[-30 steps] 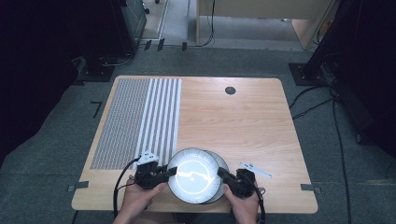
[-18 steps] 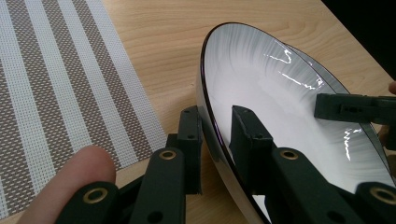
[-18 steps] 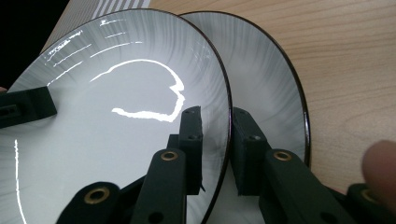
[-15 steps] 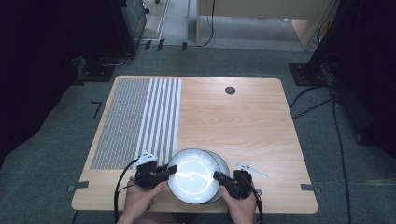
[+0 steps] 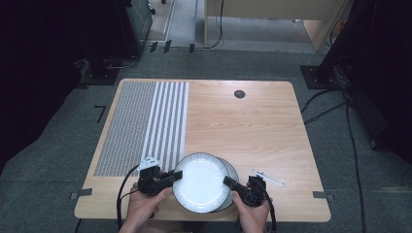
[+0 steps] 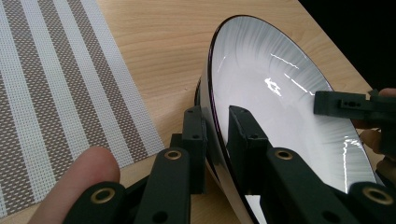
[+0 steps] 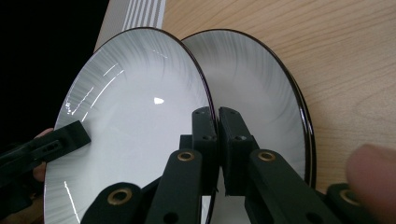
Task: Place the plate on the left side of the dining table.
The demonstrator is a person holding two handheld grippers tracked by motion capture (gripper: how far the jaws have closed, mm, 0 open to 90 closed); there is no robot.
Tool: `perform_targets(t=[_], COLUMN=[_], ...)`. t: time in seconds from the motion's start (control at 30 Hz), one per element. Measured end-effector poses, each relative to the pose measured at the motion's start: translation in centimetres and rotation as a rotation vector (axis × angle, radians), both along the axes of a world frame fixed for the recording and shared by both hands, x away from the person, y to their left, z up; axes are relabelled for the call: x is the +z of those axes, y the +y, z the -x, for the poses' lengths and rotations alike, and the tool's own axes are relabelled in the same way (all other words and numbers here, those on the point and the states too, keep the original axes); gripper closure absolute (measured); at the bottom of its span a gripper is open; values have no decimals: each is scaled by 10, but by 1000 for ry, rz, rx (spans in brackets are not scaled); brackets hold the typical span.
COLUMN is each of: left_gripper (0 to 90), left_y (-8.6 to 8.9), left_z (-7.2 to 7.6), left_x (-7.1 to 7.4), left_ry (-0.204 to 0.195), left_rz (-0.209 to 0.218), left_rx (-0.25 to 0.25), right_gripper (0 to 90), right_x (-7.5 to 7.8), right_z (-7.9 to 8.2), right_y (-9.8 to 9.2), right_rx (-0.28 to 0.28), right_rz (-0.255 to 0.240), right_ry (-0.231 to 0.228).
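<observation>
Right gripper view reveals a second plate (image 7: 275, 102) beneath the upper plate (image 5: 200, 182), whose rim at 9 and 3 o'clock sits clamped in left gripper (image 5: 170, 178) and right gripper (image 5: 232, 184) jaws, the left's having just closed.

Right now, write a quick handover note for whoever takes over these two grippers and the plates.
Left gripper: shut on the left rim of the top plate.
Right gripper: shut on the same plate's right rim.
Things: the top plate sits over a lower plate at the table's near edge; striped placemat to the left; a small metal piece on the right.
Done: both rims gripped.
Left: likely lift the top plate off and set it down, perhaps on the placemat.
</observation>
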State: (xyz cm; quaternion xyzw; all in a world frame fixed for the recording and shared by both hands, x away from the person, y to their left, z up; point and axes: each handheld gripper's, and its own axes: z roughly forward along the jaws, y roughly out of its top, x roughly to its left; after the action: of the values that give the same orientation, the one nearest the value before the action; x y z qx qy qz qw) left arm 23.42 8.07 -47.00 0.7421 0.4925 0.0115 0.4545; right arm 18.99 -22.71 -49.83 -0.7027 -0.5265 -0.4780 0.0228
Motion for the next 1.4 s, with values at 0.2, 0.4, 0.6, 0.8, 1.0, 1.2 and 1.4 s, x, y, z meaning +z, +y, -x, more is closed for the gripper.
perform_targets(t=[0.2, 0.4, 0.6, 0.8, 1.0, 1.2, 1.4], left_gripper=[802, 812, 812, 811, 811, 811, 812], left_y=[7, 14, 22, 37, 56, 74, 91], left_z=[-1, -1, -1, -6, -11, -17, -24], left_x=[5, 9, 13, 17, 20, 22, 22], left_ry=[-2, -19, -31, -34, -40, -44, -29], left_rz=[30, 59, 72, 83, 98, 105, 134], left_rx=[8, 21, 53, 77, 124, 174, 230], right_gripper=[865, 866, 864, 864, 862, 859, 857], right_x=[7, 16, 23, 31, 40, 47, 54], right_z=[0, -2, -9, -22, -39, -59, -79], right_y=[3, 8, 15, 28, 46, 64, 84], right_rx=[26, 52, 62, 89, 124, 163, 196], right_rz=[17, 29, 29, 44, 57, 63, 79], right_ry=[-16, -37, -39, -48, -55, -52, -50])
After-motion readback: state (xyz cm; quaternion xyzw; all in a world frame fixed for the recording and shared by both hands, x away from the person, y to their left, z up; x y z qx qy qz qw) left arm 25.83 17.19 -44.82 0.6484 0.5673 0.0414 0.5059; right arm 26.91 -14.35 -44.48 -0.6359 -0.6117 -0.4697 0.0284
